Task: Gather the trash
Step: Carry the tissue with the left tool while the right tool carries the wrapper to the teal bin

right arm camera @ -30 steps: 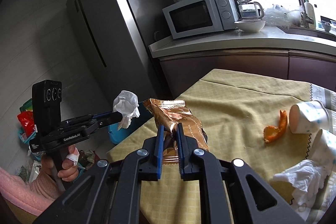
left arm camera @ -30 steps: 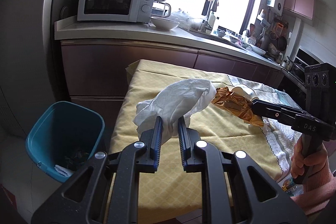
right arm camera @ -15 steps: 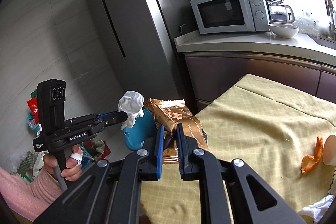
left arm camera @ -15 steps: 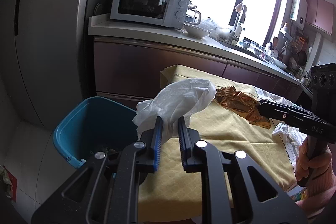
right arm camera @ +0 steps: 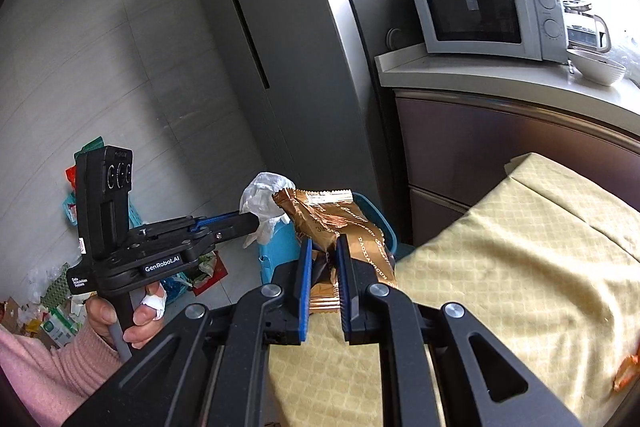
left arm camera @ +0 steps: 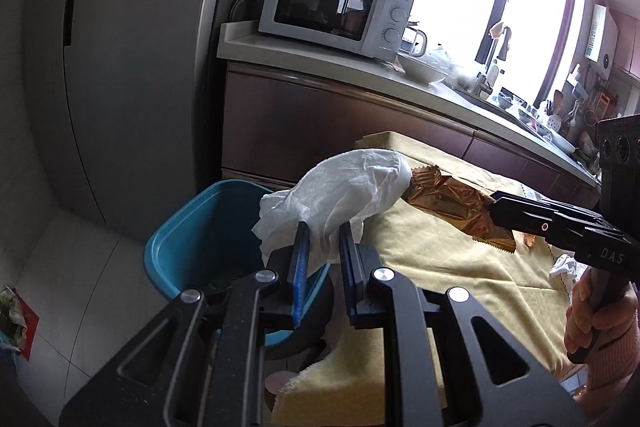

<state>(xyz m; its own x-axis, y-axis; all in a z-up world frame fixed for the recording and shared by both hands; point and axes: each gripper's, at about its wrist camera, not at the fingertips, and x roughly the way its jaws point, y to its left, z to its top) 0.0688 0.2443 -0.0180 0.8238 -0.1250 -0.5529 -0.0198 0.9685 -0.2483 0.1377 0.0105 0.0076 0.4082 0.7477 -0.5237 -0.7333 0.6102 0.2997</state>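
Blue-padded and clamped, the left gripper [left arm camera: 323, 241] pinches a crumpled white tissue [left arm camera: 340, 191], soft and creased, its loose end puffing out above the jaws. It hangs just over the near rim of the blue plastic bin [left arm camera: 180, 227], which stands on the floor off the table's left edge. The right gripper [right arm camera: 323, 259] is likewise closed on a copper foil wrapper [right arm camera: 332, 219], stiff, shiny and crinkled with a serrated seal, held near the table's left edge beside the tissue. Neither piece is dropped yet, so this round looks close to finishing. More is left: an orange scrap [right arm camera: 626, 373] lies on the yellow quilted tablecloth [right arm camera: 520, 267] towards its right edge, and another white wad [left arm camera: 564, 265] rests there too.
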